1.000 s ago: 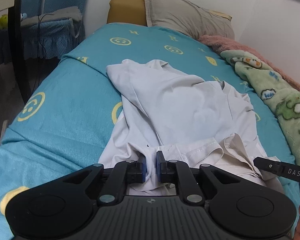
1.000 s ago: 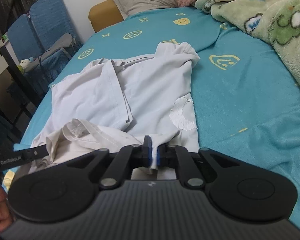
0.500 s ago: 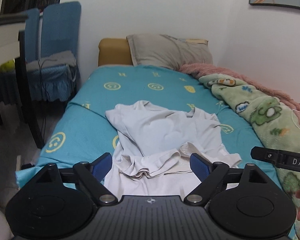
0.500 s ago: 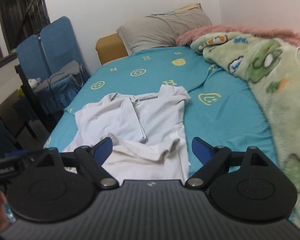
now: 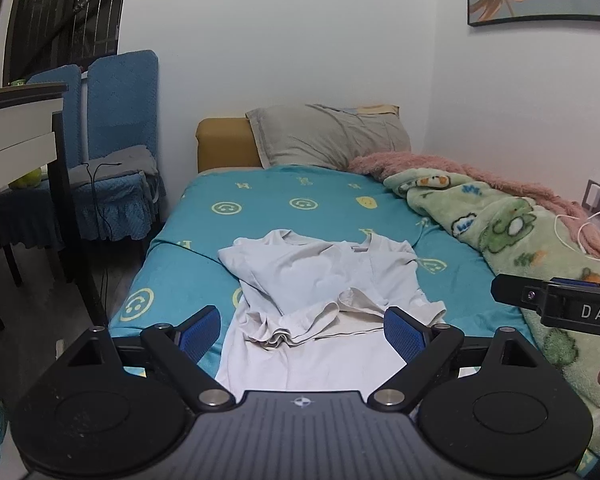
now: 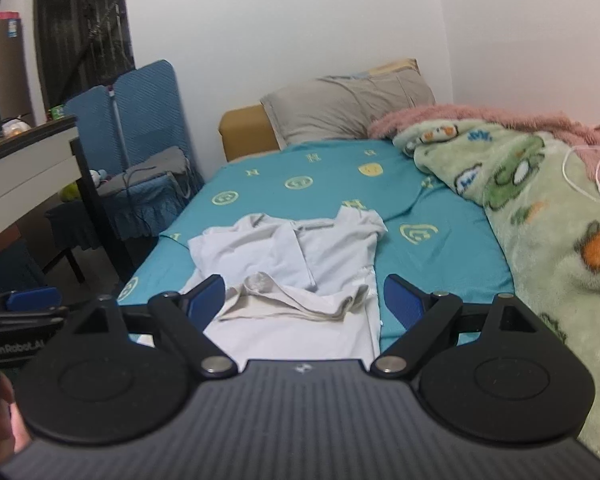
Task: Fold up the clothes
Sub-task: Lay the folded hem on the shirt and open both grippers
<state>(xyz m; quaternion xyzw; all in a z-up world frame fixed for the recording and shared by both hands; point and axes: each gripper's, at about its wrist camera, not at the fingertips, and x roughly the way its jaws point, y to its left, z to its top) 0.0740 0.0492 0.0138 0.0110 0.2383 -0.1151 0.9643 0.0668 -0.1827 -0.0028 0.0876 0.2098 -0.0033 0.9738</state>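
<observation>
While raised over the bed, left gripper: jaws spread wide, nothing between the blue pads. White shirt partly folded on the teal sheet, near the foot end, hem turned up in a rumpled band.

From the right wrist, right gripper: released, pads clear of cloth. Shirt flat below, beside the green blanket, pillow beyond.

Both tongs share one build: a ribbed dark-grey housing flanked by two round black discs, angled black link arms with silver pivot screws, and blue ribbed pads. The left tongs bear a small crosshair emblem; the right tongs show white lettering "DAS" on their side
</observation>
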